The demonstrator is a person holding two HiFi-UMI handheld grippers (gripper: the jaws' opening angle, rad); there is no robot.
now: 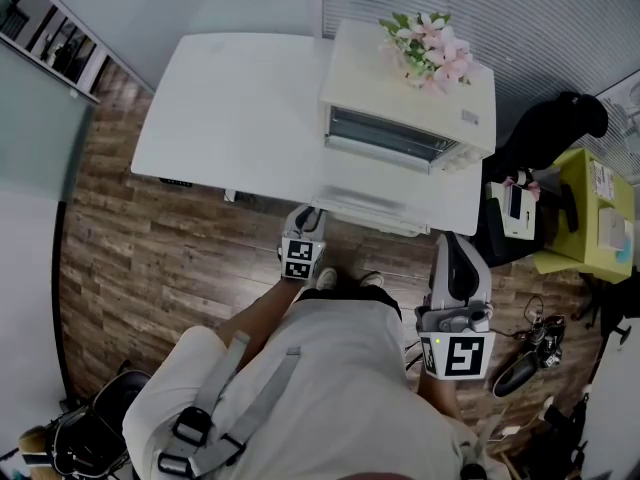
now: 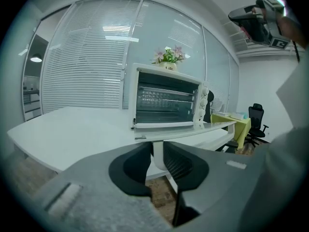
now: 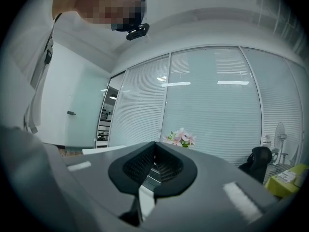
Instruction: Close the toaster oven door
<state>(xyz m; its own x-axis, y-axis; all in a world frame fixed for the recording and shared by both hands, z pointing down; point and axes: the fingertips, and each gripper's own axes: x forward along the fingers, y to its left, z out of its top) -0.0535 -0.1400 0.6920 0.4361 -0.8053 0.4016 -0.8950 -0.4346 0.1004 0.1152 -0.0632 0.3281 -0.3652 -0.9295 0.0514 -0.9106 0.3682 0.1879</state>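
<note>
Leftmost, a white table (image 1: 230, 118) carries the toaster oven (image 1: 400, 93) at its right end, with pink flowers (image 1: 432, 48) on top. The oven's door (image 1: 375, 206) lies dropped open, flat toward the person. The left gripper (image 1: 311, 214) is clamped on the white handle (image 2: 157, 153) at the door's front edge. Further right, the right gripper (image 3: 155, 149) is off the door, its jaws together and empty.

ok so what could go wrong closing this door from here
The left gripper holds the door handle near one end only; it could slip and the door drop back open. Slamming it could shake the flowers off the toaster oven.
</note>
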